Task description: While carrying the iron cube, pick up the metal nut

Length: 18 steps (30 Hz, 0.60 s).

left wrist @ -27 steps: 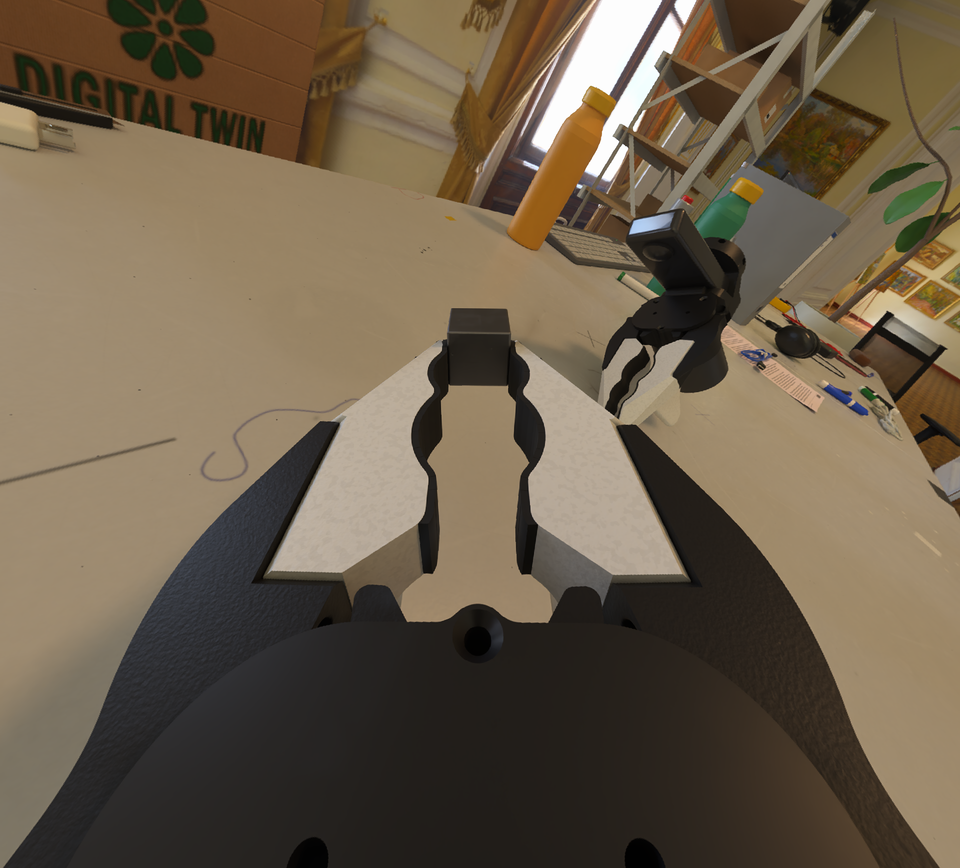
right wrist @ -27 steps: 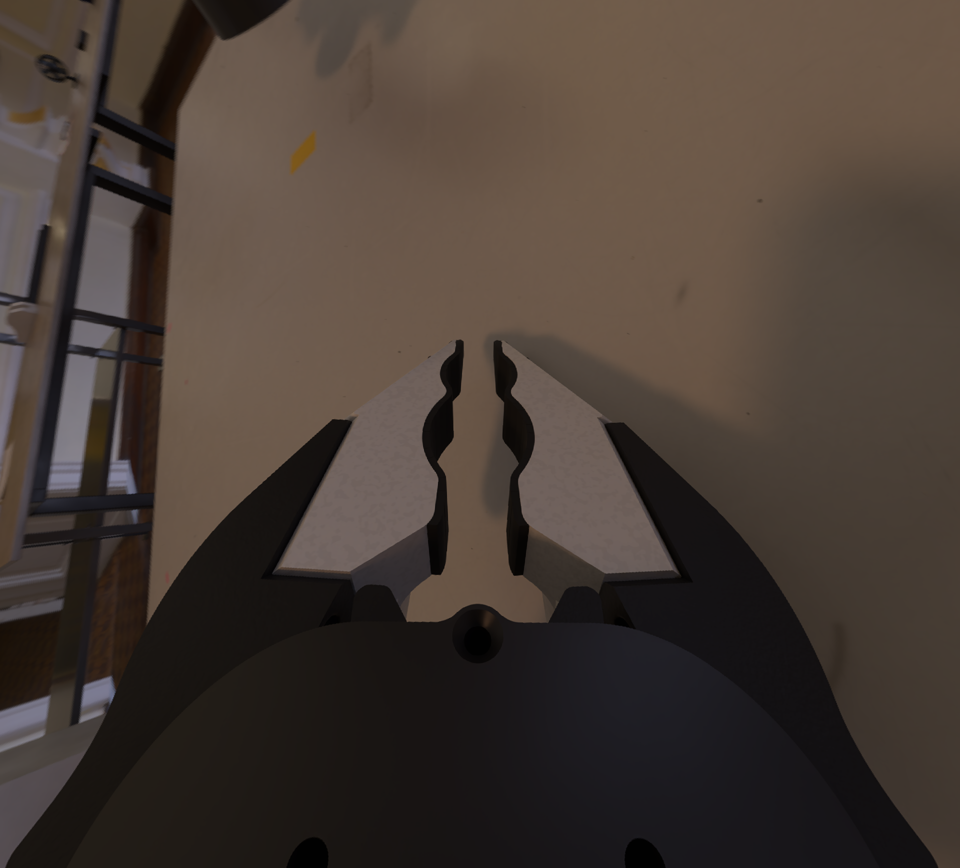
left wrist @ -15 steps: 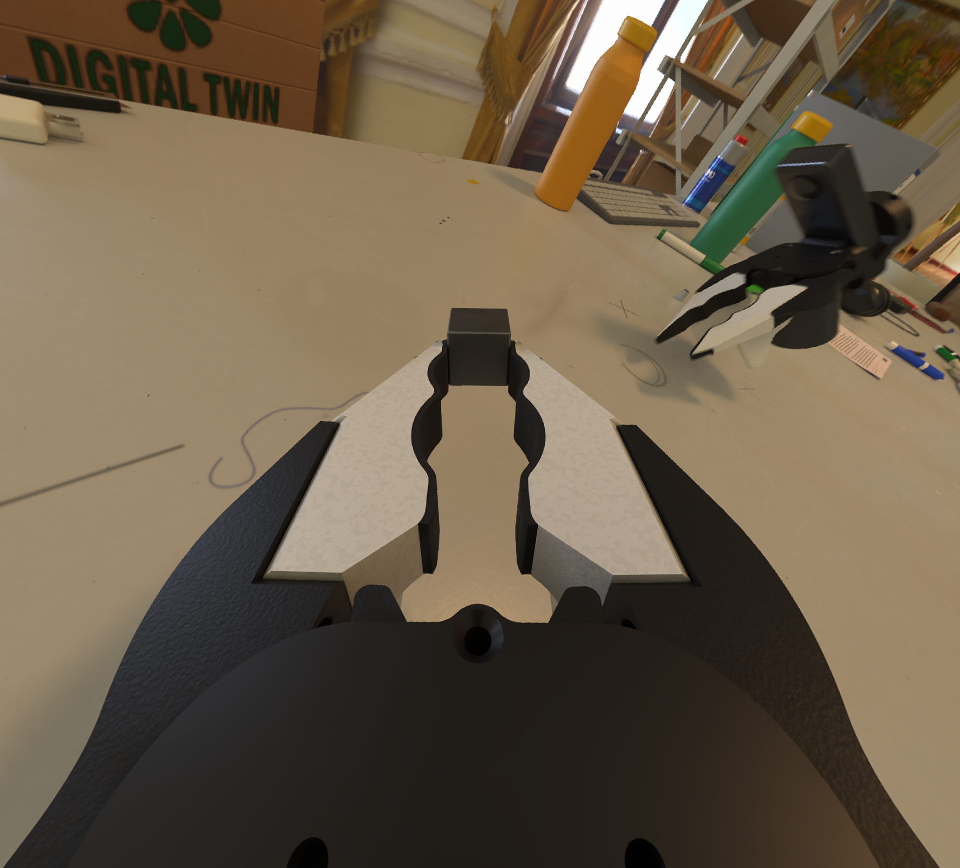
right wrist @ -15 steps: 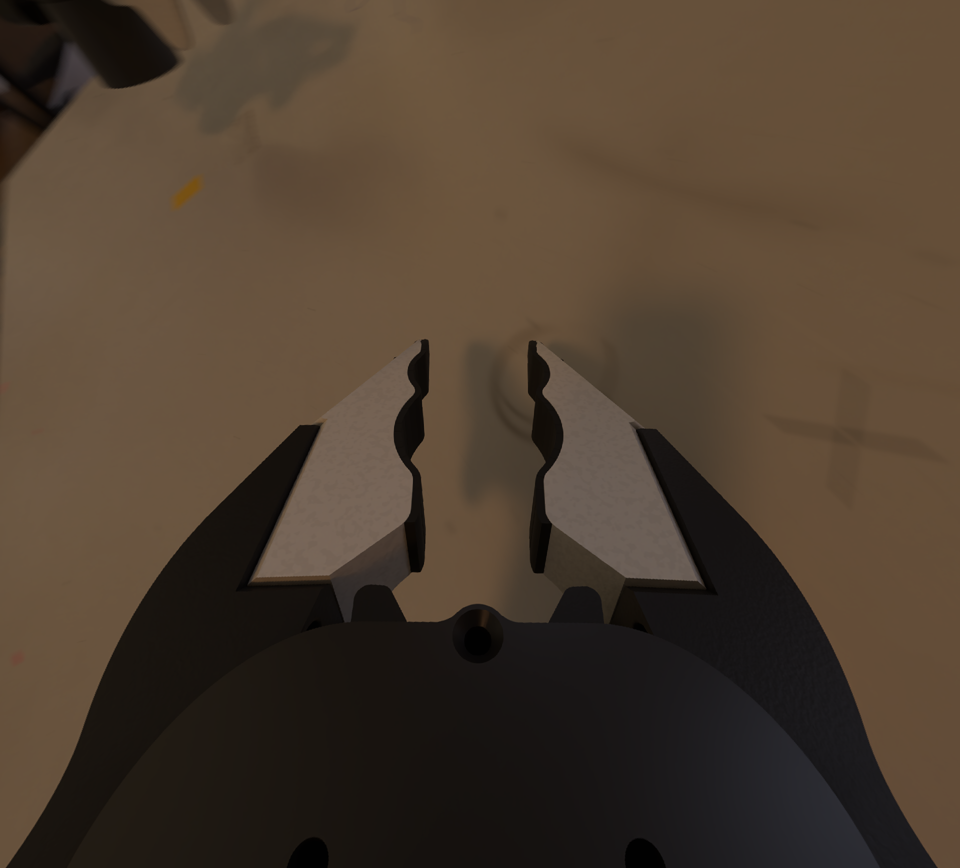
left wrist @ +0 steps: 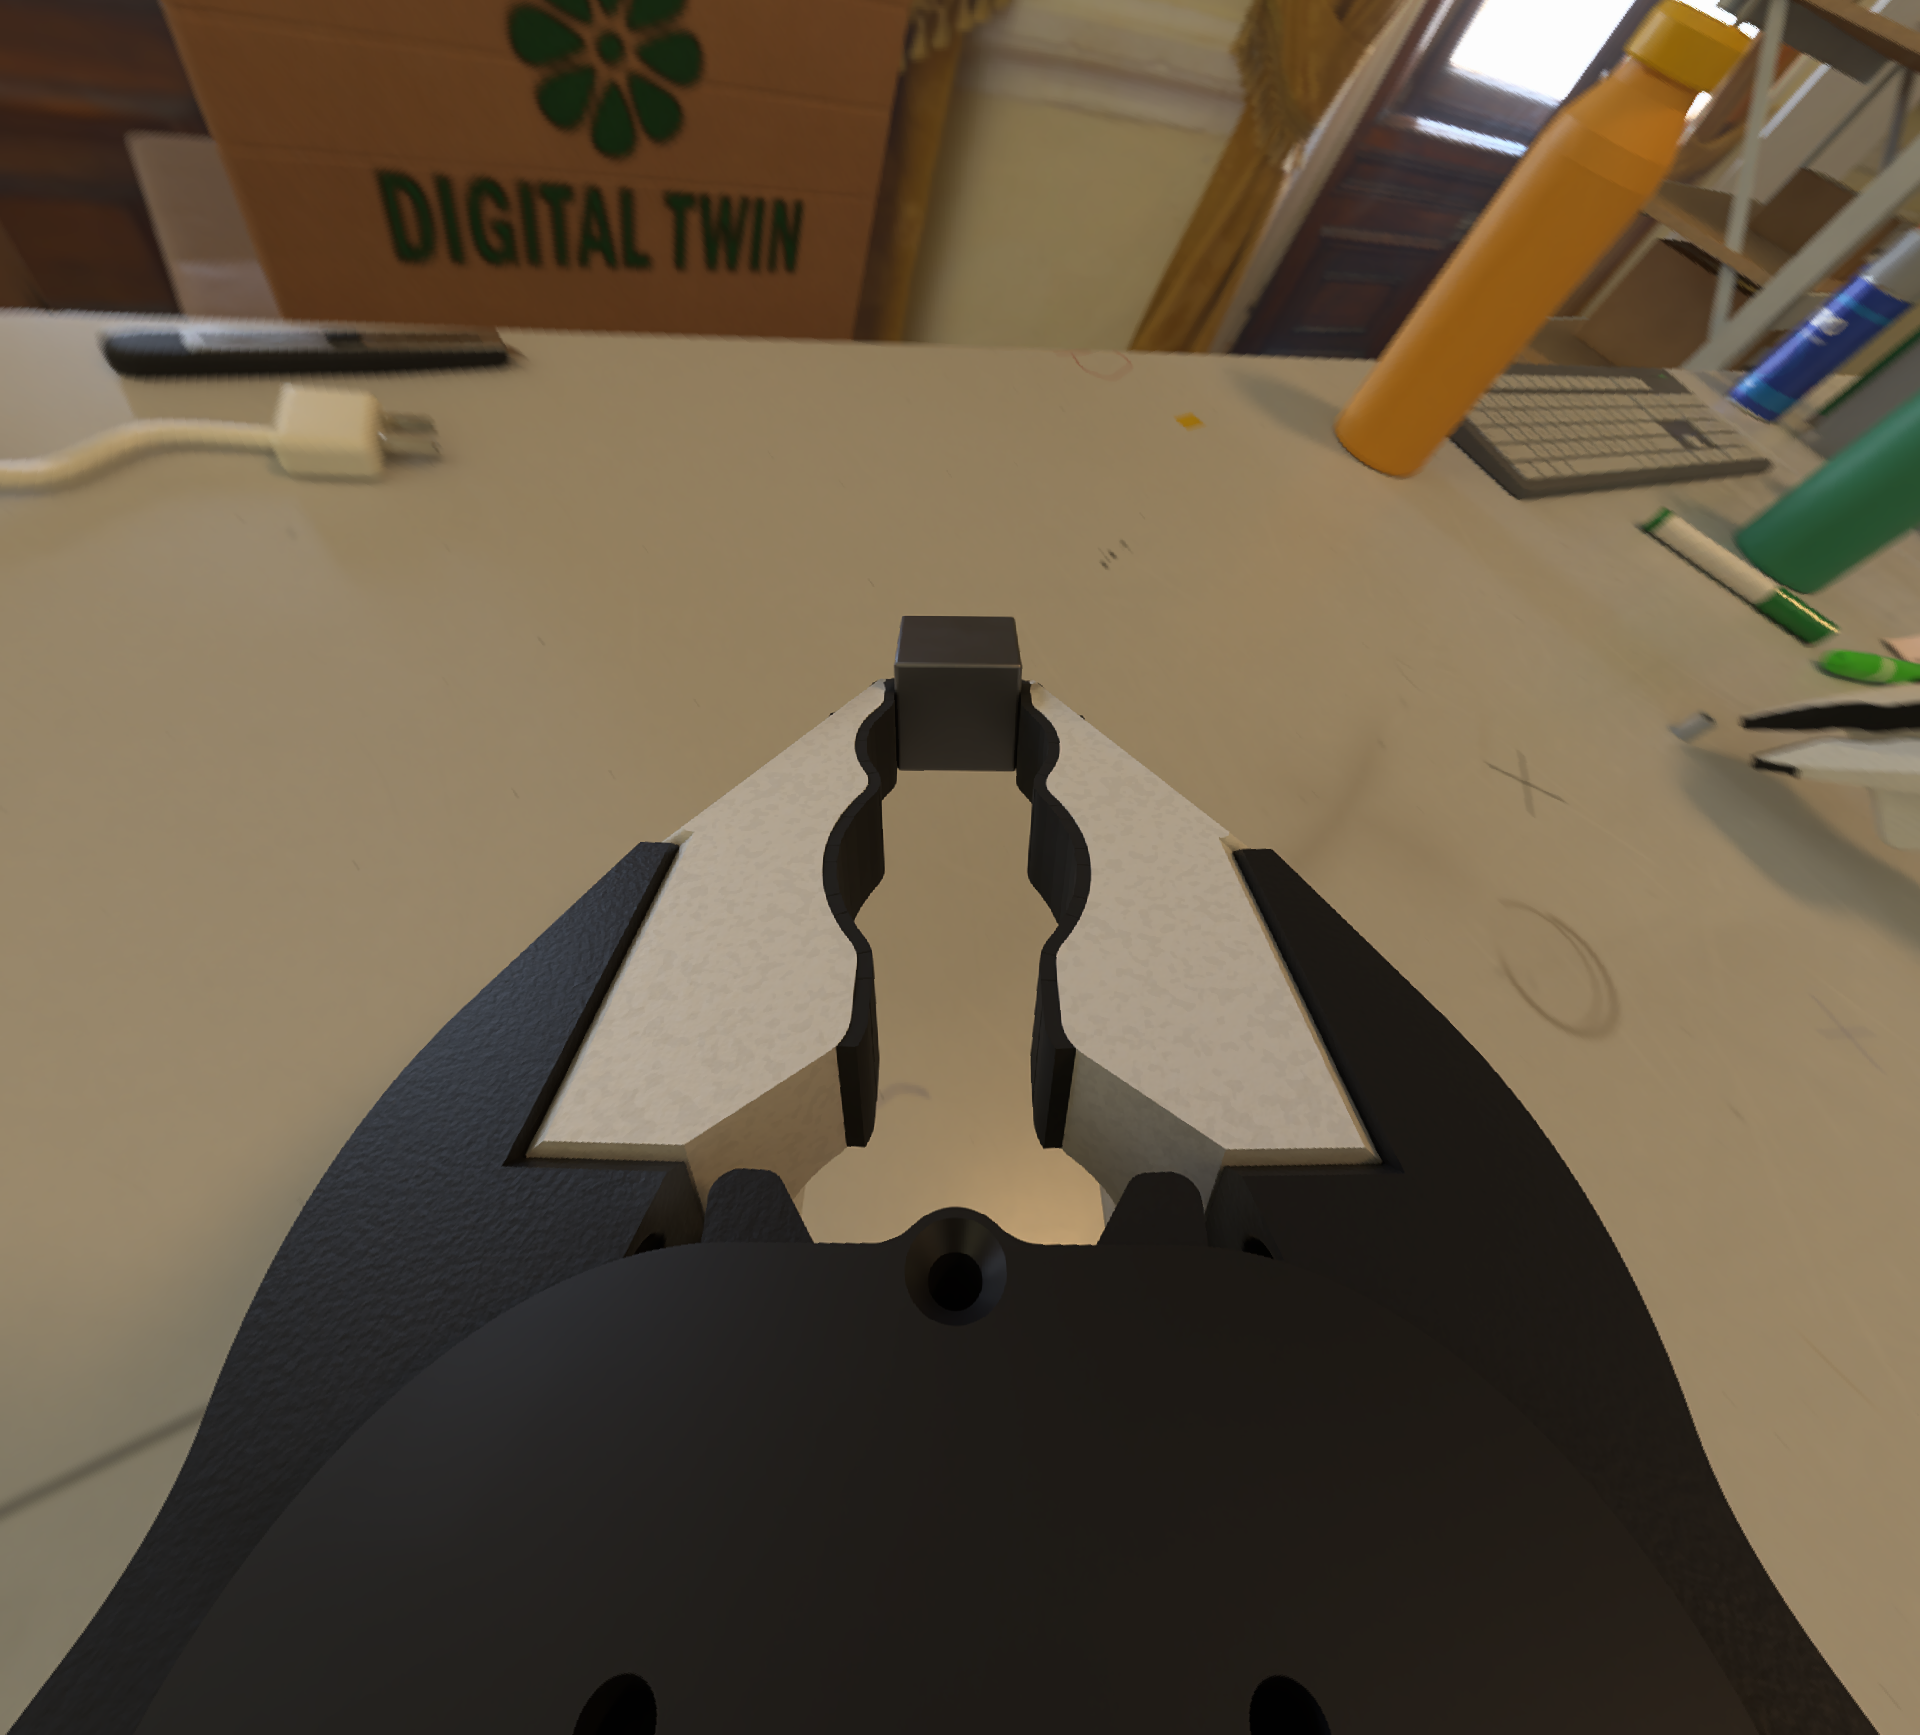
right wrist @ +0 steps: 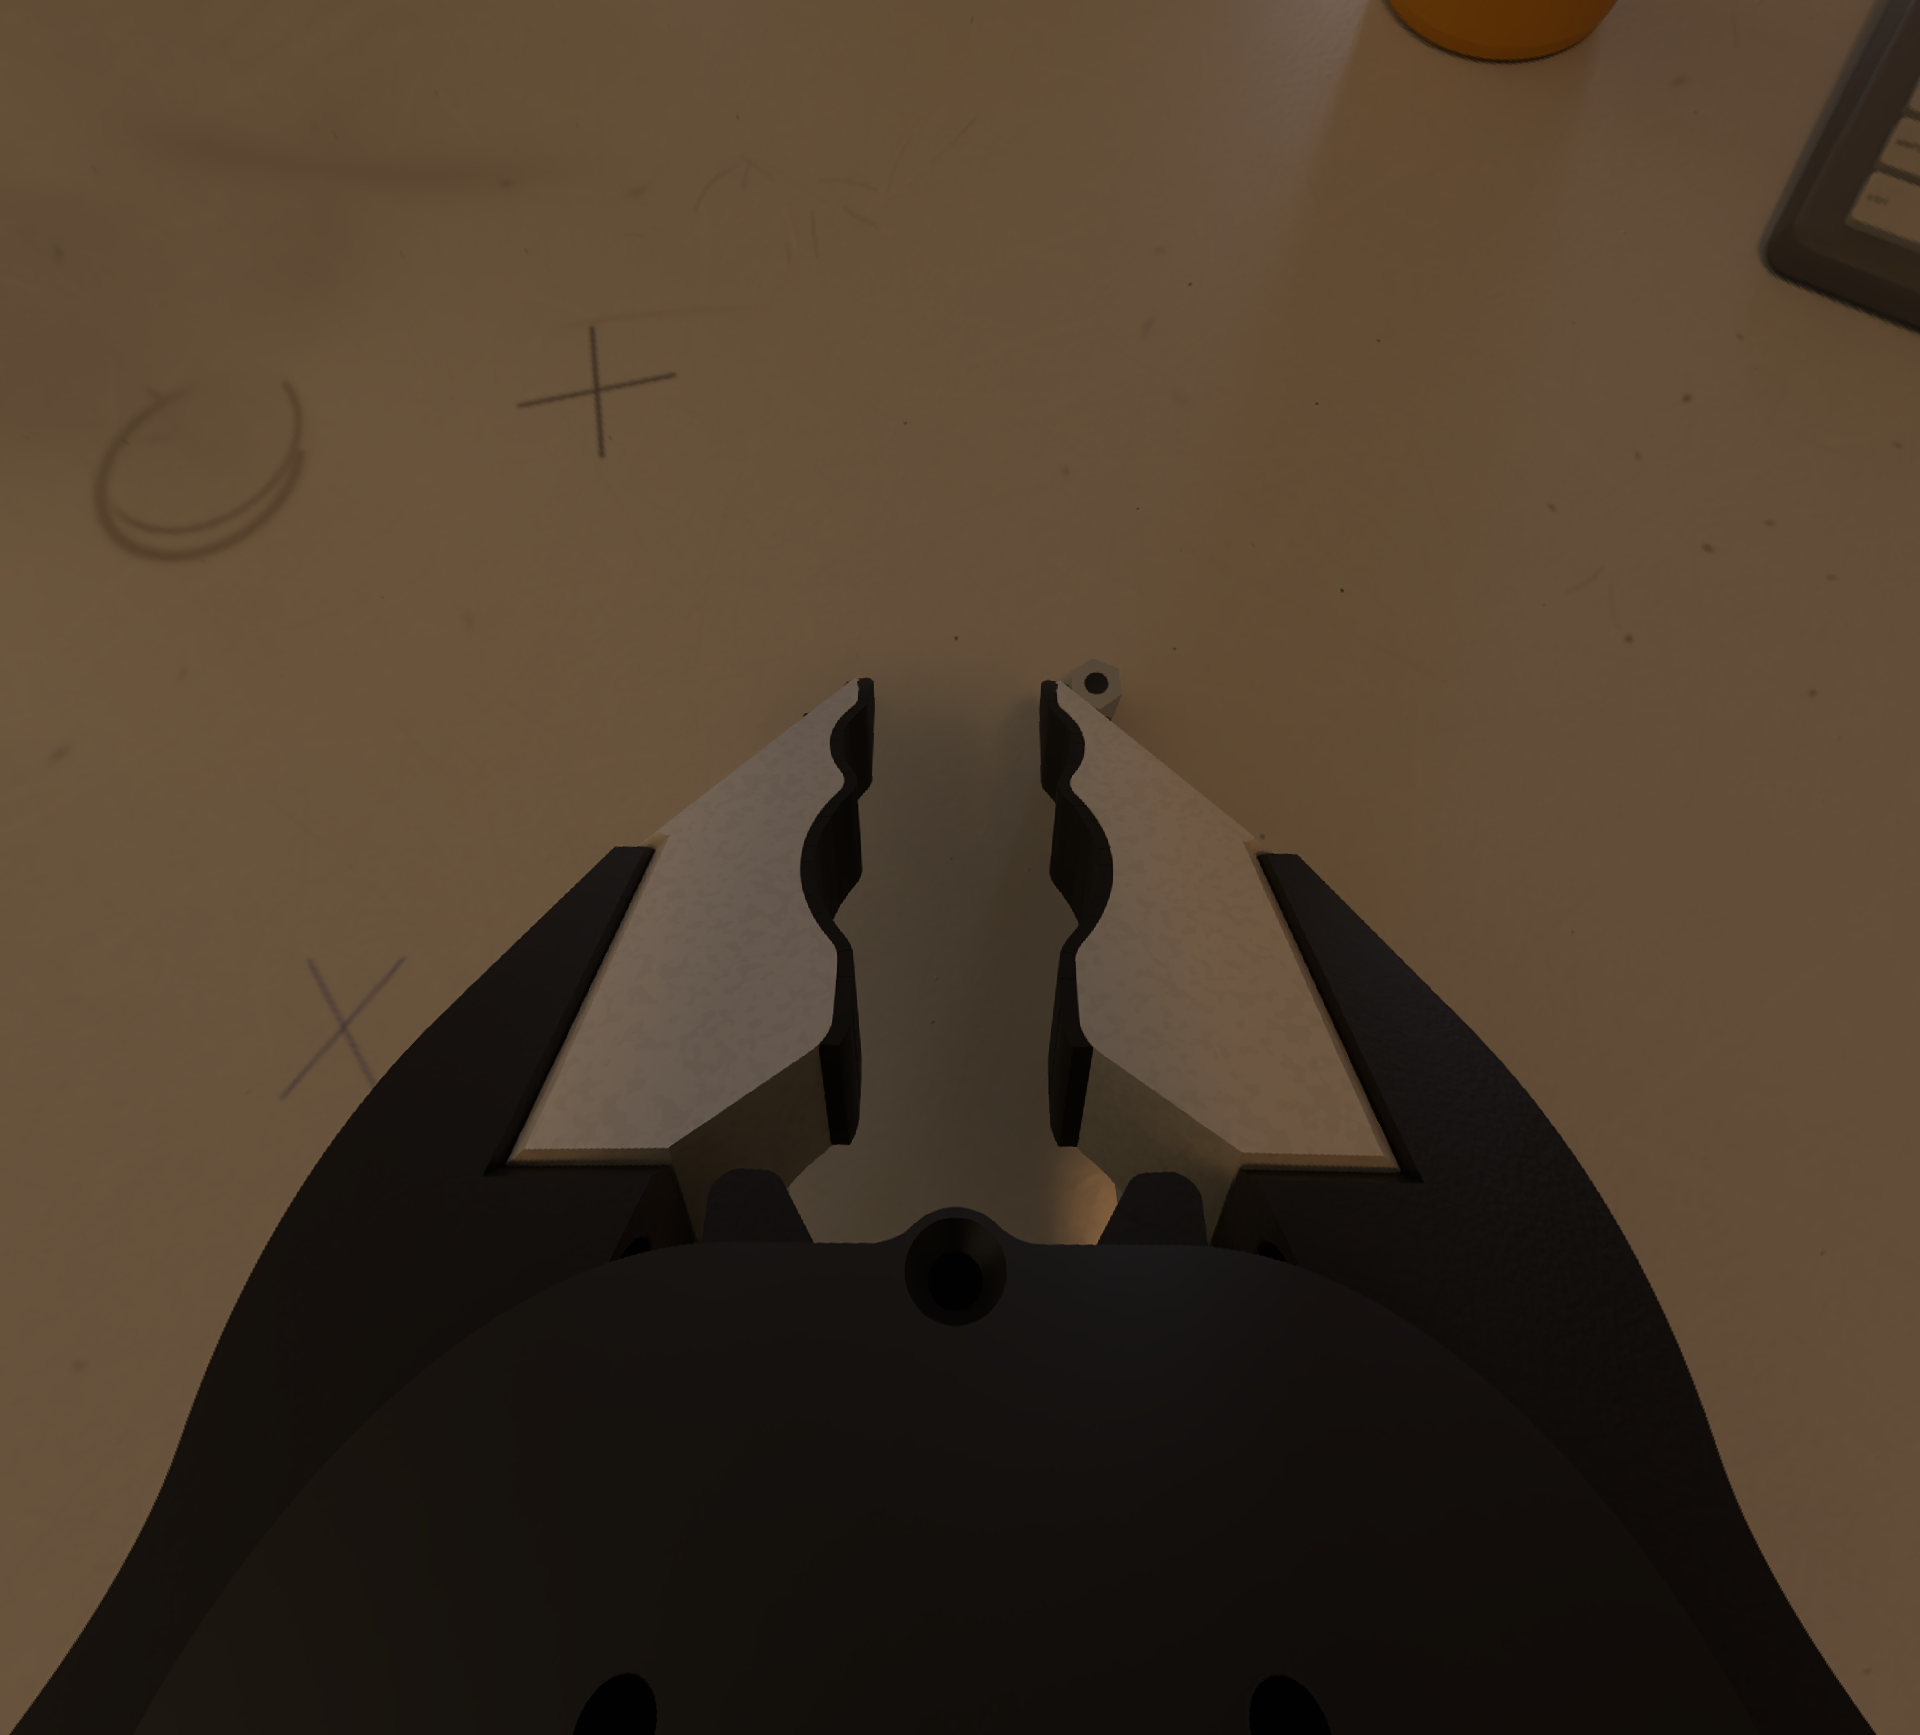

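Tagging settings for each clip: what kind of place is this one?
Probably an office or lab workbench in an ornate room: a keyboard, markers and an orange bottle sit on the table, with a cardboard box, gold curtains and shelving behind.

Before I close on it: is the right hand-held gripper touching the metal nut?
Cannot tell. In the right wrist view the metal nut sits just outside the right hand-held gripper, its edge hidden behind the right fingertip.
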Each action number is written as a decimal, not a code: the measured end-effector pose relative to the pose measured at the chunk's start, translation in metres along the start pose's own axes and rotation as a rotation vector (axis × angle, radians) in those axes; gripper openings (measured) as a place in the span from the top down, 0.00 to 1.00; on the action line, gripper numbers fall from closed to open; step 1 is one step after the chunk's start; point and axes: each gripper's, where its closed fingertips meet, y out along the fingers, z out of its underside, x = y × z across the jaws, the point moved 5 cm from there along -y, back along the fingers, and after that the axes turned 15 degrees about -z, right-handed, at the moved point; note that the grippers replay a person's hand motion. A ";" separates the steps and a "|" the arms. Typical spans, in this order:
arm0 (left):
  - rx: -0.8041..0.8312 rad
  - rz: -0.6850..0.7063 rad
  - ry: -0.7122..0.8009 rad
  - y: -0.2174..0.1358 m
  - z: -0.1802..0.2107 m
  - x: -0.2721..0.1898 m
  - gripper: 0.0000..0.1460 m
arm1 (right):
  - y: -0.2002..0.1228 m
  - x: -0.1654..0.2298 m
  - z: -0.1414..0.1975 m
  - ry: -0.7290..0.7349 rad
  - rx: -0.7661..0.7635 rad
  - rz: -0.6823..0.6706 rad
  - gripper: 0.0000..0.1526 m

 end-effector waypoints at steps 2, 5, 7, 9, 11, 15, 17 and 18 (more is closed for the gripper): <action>-0.045 -0.037 0.018 0.011 -0.010 0.001 0.85 | 0.005 -0.001 -0.001 -0.023 0.027 0.006 0.81; -0.148 -0.108 0.030 0.019 -0.014 0.005 0.85 | 0.010 -0.004 0.000 -0.007 0.041 -0.015 0.84; -0.206 -0.133 0.043 0.020 -0.013 0.009 0.85 | 0.007 -0.011 0.000 0.004 0.056 -0.011 0.85; -0.230 -0.143 0.058 0.021 -0.012 0.015 0.85 | 0.002 -0.019 0.000 0.011 0.052 -0.022 0.88; -0.235 -0.132 0.042 0.022 -0.012 0.020 0.85 | 0.000 -0.027 0.001 0.031 0.047 -0.059 0.92; -0.231 -0.097 0.003 0.024 -0.008 0.021 0.85 | 0.003 -0.035 0.001 0.010 0.078 -0.087 0.92; -0.222 -0.081 0.009 0.026 -0.007 0.019 0.85 | 0.006 -0.036 -0.001 0.016 0.076 -0.116 0.92; -0.219 -0.081 0.016 0.026 -0.006 0.018 0.85 | 0.007 -0.036 -0.001 0.020 0.086 -0.119 0.92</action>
